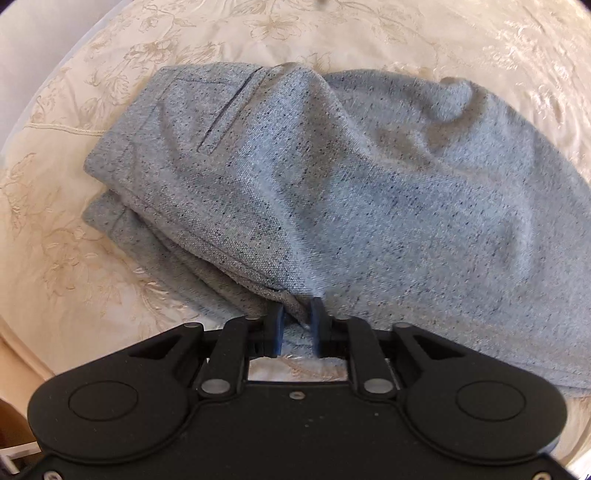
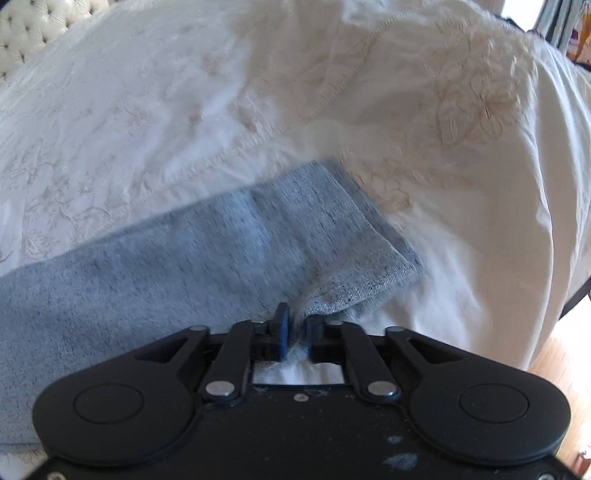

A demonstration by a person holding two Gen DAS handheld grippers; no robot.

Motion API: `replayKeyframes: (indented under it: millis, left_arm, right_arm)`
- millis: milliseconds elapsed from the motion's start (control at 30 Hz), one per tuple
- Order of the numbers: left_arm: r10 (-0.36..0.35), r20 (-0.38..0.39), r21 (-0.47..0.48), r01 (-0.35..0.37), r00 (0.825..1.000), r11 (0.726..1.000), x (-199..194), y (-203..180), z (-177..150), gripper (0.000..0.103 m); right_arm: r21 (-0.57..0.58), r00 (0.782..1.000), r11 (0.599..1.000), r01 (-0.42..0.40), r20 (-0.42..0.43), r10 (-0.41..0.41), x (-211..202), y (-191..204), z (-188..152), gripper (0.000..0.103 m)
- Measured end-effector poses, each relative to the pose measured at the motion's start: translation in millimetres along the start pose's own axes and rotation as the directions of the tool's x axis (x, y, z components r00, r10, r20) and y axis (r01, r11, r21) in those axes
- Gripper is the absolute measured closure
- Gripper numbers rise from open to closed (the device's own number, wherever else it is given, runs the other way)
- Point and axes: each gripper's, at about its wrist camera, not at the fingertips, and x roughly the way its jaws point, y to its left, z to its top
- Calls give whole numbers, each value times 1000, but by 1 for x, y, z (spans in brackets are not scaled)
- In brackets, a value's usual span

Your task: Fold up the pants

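While the left wrist camera looks ahead, the left tongs [image 1: 297, 308] pinch a bunched fold of the grey-blue speckled pants [image 1: 332, 206], the two blue pads closed tight on the cloth at its nearest edge. Beyond the tongs the pants lie heaped on a cream embroidered bedspread [image 1: 74, 236], a slit pocket [image 1: 231, 114] showing ahead and to the left, with folded layers stacked just left of the grip. Floral stitching runs across the bedspread on every side of the garment.

From the right wrist camera, the right tongs [image 2: 298, 324] are clenched on the hem end of a pant leg [image 2: 207, 254], the fabric gathered between the pads. That leg stretches away to the left of the tongs across the same bedspread [image 2: 461, 206], its cuff corner just ahead and to the right. A tufted headboard [image 2: 33, 26] sits far ahead on the left; wooden floor [image 2: 565, 373] shows at the right.
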Motion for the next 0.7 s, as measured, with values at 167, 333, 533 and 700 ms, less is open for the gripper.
replayKeyframes:
  millis: [167,333,533,700]
  left_arm:
    - [34,0,-36,-34,999,999,-12,-2,0,73]
    - [118,3,-131,-117,993,985,-30,-4,-2,74]
    - [77,134,-97,-64,988,993,-84,-48,0,74]
    - [-60,184,19,57,981,998,-111,-111,10,74]
  right_arm:
    - [76,1000,997,17,3,-17,-13,-30,5,90]
    - [51,989,994,92,110,-97,-44,-46,24,83]
    - [-52,985,997,-55,161,63,-47,-49,55,83]
    - [-106,981,988,-109,151,124,-14,-42,77,83]
